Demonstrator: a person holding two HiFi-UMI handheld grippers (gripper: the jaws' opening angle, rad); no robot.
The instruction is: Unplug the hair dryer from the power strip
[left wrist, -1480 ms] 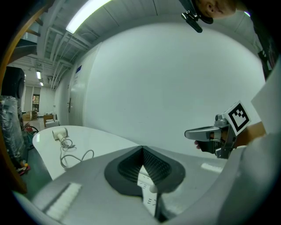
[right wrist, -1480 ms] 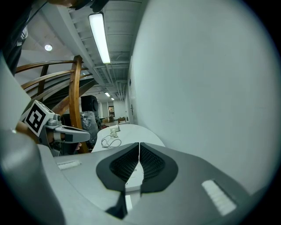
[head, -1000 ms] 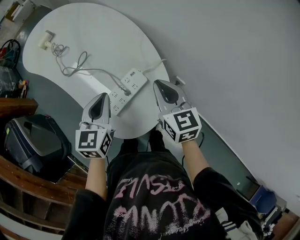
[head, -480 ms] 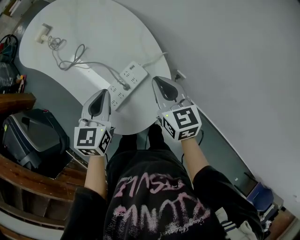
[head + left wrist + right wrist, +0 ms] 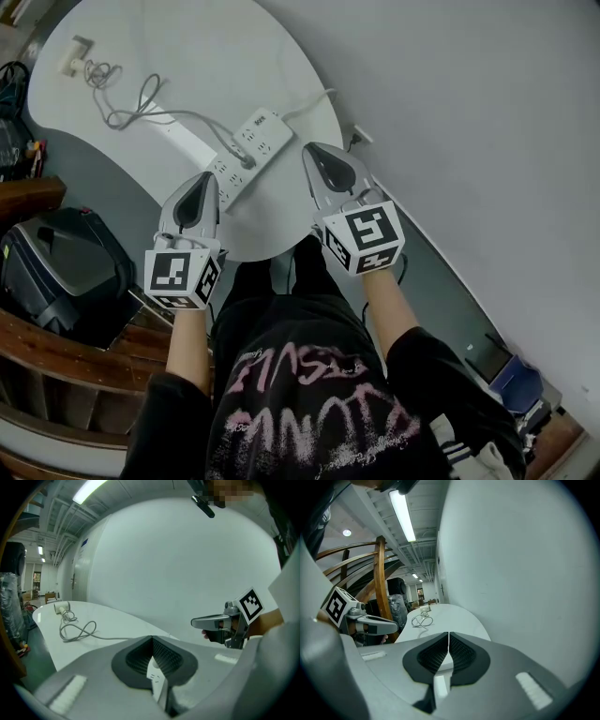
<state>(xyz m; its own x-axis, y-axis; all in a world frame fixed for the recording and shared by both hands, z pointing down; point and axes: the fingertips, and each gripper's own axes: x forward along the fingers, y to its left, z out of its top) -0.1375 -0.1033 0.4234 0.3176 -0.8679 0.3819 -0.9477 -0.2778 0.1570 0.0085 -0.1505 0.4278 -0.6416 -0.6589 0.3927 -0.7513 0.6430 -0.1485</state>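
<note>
Hair dryer [image 5: 73,56], a small white one, is lying way out at the 11 o'clock end of the rounded white desk [image 5: 206,56], well apart from both hands. Its thin grey cord [image 5: 141,105] loops loosely beside it, then runs toward 4 o'clock to the flat white power strip [image 5: 262,134] near the middle of the desk. A second white strip [image 5: 225,180] lies just beside that one at its 7 o'clock side. The plug end lands about where the two meet, and I honestly can't tell which socket it sits in. The left tool [image 5: 202,180] hovers over the near end of that second strip, and in its own view the dark ribbed pads [image 5: 140,656] meet at the tip with nothing clamped, just a sliver of white strip showing under them. The right tool [image 5: 309,152] hangs at the 3 o'clock side of the strips, over bare desk near the edge. Its pads [image 5: 461,653] are pressed together too, bar a hairline slit, and it's got hold of nothing. Off the desk at 9 o'clock there's a dark rounded case [image 5: 56,272] on the floor.
</note>
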